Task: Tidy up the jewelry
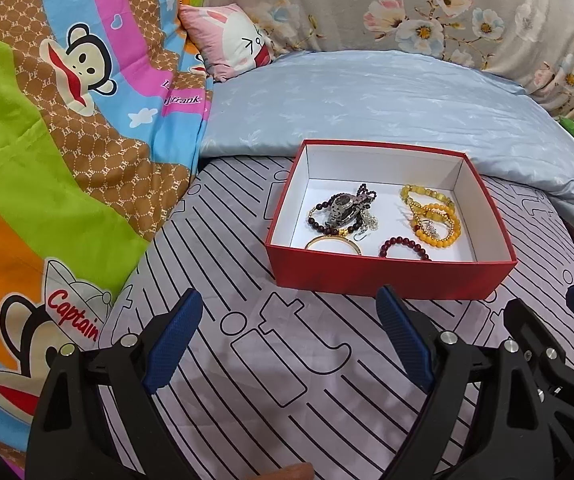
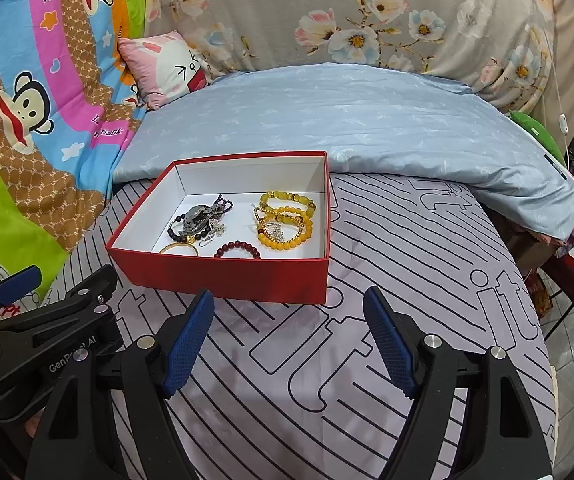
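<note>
A red box (image 1: pixel 391 278) with a white inside sits on the striped bed sheet; it also shows in the right wrist view (image 2: pixel 223 276). Inside lie a silver watch (image 1: pixel 343 208) tangled with dark beads, yellow bead bracelets (image 1: pixel 433 216), a dark red bead bracelet (image 1: pixel 405 246) and a gold bangle (image 1: pixel 333 242). The same pieces show in the right wrist view: watch (image 2: pixel 197 218), yellow bracelets (image 2: pixel 285 220), red bracelet (image 2: pixel 237 249), bangle (image 2: pixel 179 249). My left gripper (image 1: pixel 289 300) is open and empty just in front of the box. My right gripper (image 2: pixel 289 298) is open and empty, also in front of it.
A folded light blue quilt (image 1: pixel 367 100) lies right behind the box. A colourful monkey-print blanket (image 1: pixel 67 120) rises on the left. A small pink cushion (image 1: pixel 227 40) and a floral pillow (image 1: pixel 407 0) are at the back. The bed's edge drops off at the right (image 2: pixel 547 320).
</note>
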